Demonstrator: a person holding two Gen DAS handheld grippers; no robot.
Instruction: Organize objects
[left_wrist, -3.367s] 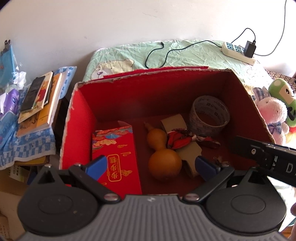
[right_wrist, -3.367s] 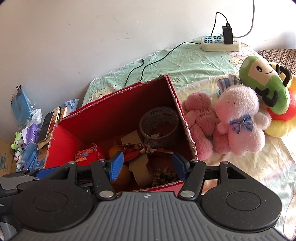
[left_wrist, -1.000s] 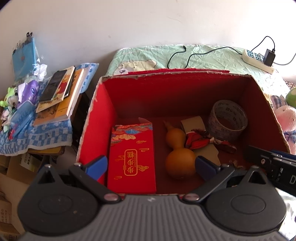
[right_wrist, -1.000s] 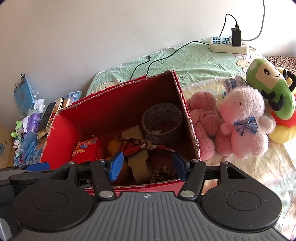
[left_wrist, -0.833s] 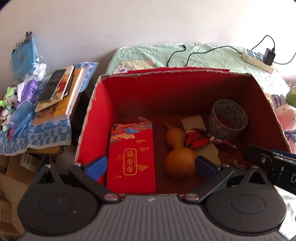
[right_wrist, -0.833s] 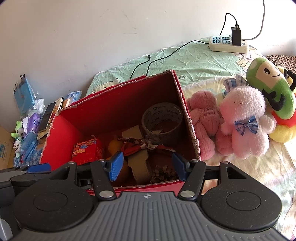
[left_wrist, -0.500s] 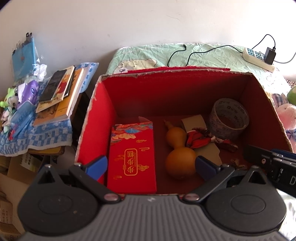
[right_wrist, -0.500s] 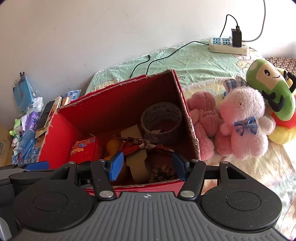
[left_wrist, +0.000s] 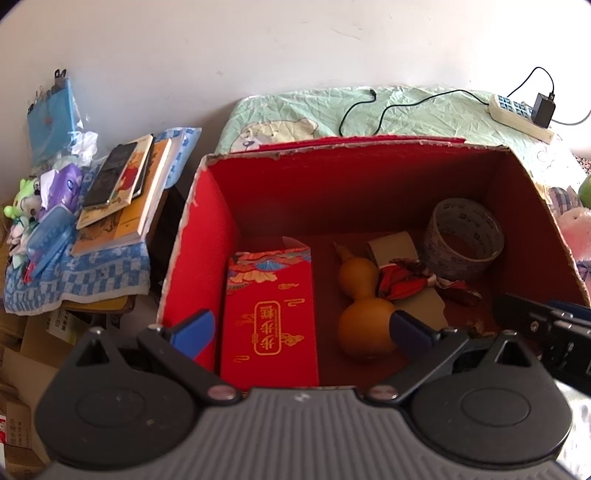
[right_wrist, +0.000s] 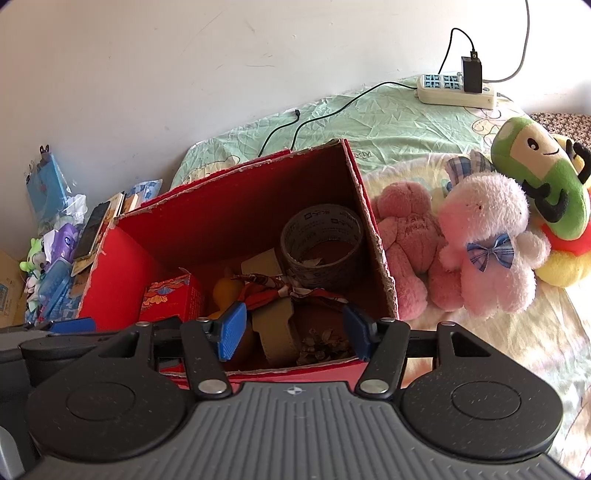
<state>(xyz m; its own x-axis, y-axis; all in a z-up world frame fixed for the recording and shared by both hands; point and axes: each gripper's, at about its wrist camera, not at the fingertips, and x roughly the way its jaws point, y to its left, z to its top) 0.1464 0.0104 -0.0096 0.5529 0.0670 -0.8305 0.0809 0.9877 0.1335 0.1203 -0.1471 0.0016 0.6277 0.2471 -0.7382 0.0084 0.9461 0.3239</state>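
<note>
My left tool (left_wrist: 301, 330) and right tool (right_wrist: 291, 332) gape wide, empty, over the red box (left_wrist: 207, 236) (gourd (left_wrist: 364, 325) inside, tape roll (left_wrist: 463, 238) at two o'clock).

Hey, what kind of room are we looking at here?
Most likely a bedroom. A bed with a wrinkled green sheet runs along the wall, stuffed toys lie on it, and a stack of books sits on a low stand beside a red box of odds and ends.
</note>
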